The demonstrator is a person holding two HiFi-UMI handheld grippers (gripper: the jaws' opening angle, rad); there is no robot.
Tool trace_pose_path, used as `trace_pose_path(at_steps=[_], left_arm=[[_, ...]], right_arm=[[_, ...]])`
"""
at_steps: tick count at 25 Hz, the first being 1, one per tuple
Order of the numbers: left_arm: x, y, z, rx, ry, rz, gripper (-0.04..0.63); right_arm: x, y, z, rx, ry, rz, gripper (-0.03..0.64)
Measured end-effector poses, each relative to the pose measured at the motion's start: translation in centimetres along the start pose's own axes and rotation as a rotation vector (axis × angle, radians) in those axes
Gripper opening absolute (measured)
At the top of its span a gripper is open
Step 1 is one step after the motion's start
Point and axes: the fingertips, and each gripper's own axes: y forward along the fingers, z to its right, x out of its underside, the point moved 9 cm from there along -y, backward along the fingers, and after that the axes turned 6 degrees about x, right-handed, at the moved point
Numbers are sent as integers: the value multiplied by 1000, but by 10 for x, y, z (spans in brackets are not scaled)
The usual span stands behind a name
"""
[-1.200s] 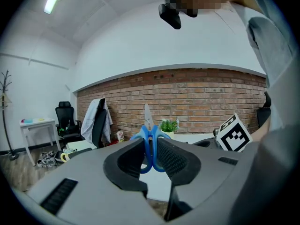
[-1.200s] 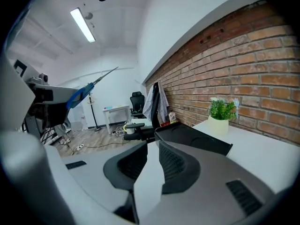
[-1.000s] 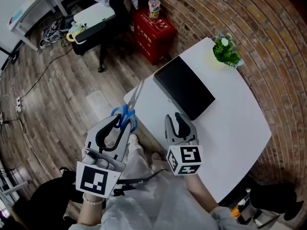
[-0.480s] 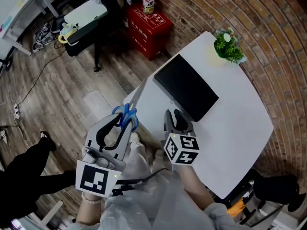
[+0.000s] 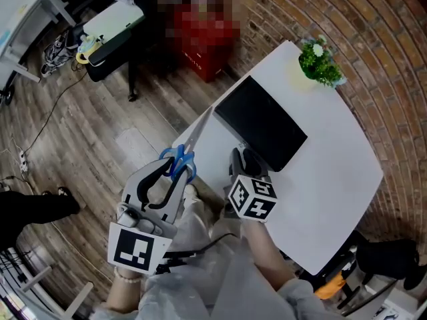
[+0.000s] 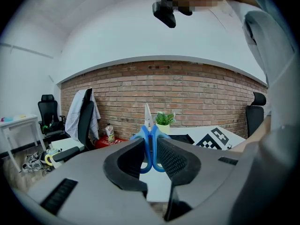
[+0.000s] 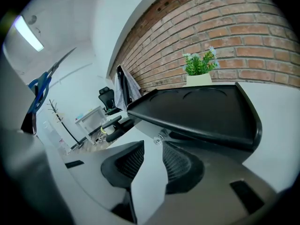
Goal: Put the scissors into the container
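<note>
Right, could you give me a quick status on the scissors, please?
Left claw shut on scissors, blades forward. Right claw open, empty, at near edge of container. It's empty, nothing blocking.

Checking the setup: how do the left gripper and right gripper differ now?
The left gripper is shut on the blue scissors by the handles; the right gripper is open and empty. The left gripper sits off the edge of the table; the right gripper is over the table, by the black container. Both carry marker cubes.

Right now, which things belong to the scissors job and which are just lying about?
Job: blue-handled metal scissors in the left gripper; black rectangular container; empty right gripper.
Lying about: small green potted plant; black office chair.
</note>
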Motion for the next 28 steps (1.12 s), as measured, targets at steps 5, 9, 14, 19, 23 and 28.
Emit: trace_pose_path(at_steps=[5,9,14,19,23,28], left_arm=[[3,4,-4,10,-13,-2,101],[3,4,-3,18,-20,3,101],[5,4,-4,17,-15,0,101],[5,4,-5,15,-15,-7,101],[4,1,-4,17,-15,3,101],[3,-2,-3,12,-18,14,101]], right_arm=[[-2,9,2,5,107,-19,104],[-1,11,4,12,195,-22,103],[0,16,12,30,341,-36,92],[-1,17,12,27,355,-45,83],[1,14,9,25,376,-52,83],[8,8,3,13,375,-70,83]])
